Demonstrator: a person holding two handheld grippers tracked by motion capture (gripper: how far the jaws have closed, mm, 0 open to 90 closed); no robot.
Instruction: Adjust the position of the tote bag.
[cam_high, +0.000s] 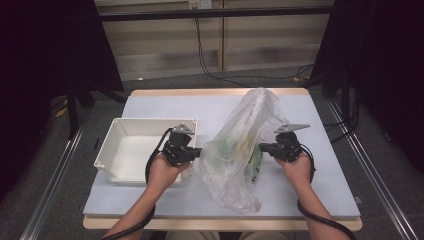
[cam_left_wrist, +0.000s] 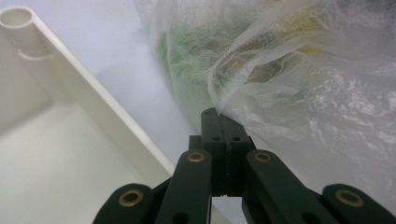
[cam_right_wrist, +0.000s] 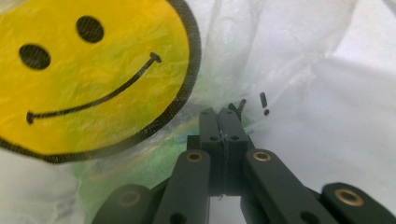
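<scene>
A clear plastic bag (cam_high: 240, 145) stands crumpled in the middle of the table (cam_high: 320, 185), with green and yellow contents showing through it. My left gripper (cam_high: 200, 152) meets the bag's left side and my right gripper (cam_high: 261, 147) its right side. In the left gripper view the left gripper (cam_left_wrist: 218, 114) has its jaws pressed together on an edge of the bag (cam_left_wrist: 303, 70). In the right gripper view the right gripper (cam_right_wrist: 221, 114) is likewise shut, pinching the film of the bag (cam_right_wrist: 303, 56) beside a printed yellow smiley face (cam_right_wrist: 93, 70).
A white plastic bin (cam_high: 150, 121) sits on the table left of the bag, right behind my left hand; its rim (cam_left_wrist: 93, 93) runs close by the left jaws. Black curtains and cables lie beyond the table's far edge.
</scene>
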